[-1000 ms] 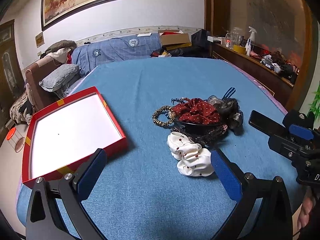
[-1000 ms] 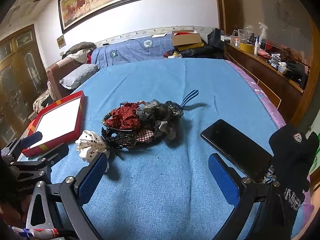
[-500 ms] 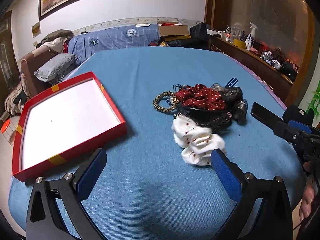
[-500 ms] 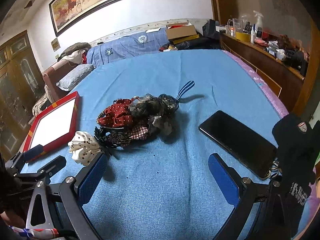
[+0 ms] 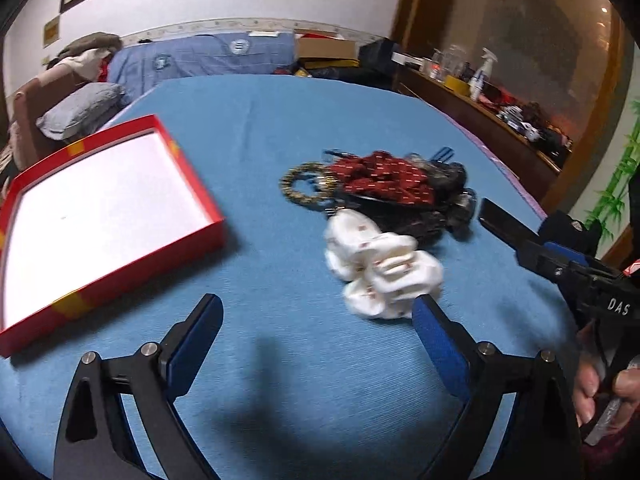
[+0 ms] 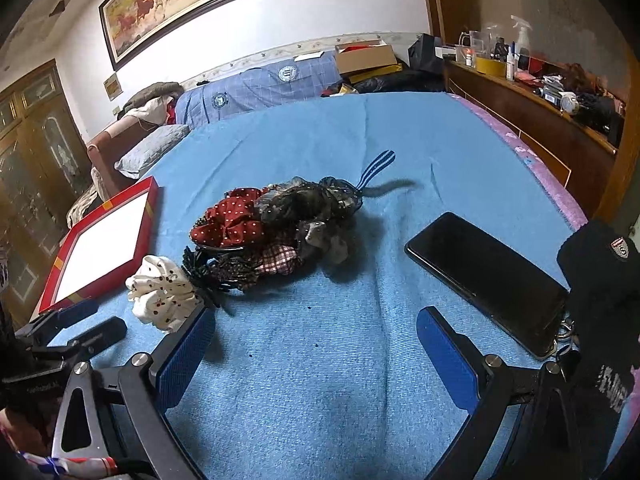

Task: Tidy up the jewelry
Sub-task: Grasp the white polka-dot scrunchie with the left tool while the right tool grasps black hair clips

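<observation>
Just ahead of your left gripper (image 5: 316,322), close to its right finger, lies the white scrunchie (image 5: 384,268) with small dark dots; the jaws are closing a little but are wide apart, and nothing is between them. Your right gripper (image 6: 316,330) is also spread wide and holds nothing; it hangs over bare blue cloth (image 6: 320,380), with the pile of hair accessories (image 6: 276,232) further ahead and to its left.

You can expect the scrunchie to be very light, soft and springy. It will squash flat under the pads, so I think you should take it across a thick gathered fold, not at one thin edge, or the fabric may slip out. It touches the dark pieces of the pile behind it, so something may come up together with it.

To the far left of the left gripper stands the red box (image 5: 208,236), white inside, with nothing in it. The leopard hair tie (image 5: 306,187) and the red dotted scrunchie (image 5: 388,178) lie beyond the white one. The black phone (image 6: 488,276) lies just ahead and to the right of your right gripper; it is stiff and smooth, so keep away from it
</observation>
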Demonstrator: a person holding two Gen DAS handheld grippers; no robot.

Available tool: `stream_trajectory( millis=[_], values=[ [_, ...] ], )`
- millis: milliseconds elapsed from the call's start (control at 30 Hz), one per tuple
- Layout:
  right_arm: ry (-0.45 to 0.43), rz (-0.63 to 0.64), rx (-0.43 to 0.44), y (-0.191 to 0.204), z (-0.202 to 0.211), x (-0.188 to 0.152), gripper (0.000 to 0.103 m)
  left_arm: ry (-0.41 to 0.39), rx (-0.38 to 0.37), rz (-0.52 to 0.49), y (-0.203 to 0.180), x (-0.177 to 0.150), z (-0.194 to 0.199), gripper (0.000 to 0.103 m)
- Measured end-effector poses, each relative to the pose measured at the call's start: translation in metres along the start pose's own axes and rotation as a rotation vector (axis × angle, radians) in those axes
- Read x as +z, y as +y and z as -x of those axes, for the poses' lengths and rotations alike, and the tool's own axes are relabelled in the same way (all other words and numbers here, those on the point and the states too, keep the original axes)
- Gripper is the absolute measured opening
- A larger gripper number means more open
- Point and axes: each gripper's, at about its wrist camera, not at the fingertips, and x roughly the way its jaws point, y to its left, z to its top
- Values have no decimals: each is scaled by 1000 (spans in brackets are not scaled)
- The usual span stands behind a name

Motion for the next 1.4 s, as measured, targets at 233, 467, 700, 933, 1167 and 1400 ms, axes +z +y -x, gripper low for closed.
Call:
stream_trajectory(
  millis=[233,467,700,933,1167,1400],
  values=[
    [6,-27,6,-13,-4,1,102,22,-23,-27,-23,18,-30,93],
    [11,-40,8,-19,-7,2,102,90,-58,-41,-31,29,-63,59],
    [10,-32,12,-16,-9,3,102,69,-70,-67,-33,26,-63,19],
    [20,-6,25,-5,-13,5,102,1,-81,-38,-15,20,-36,15],
    [23,31,121,14,-19,12,101,-57,-58,6,17,16,-7,15],
    [78,-22,250,19,-50,28,83,-52,-36,29,34,10,-4,15]
  ],
)
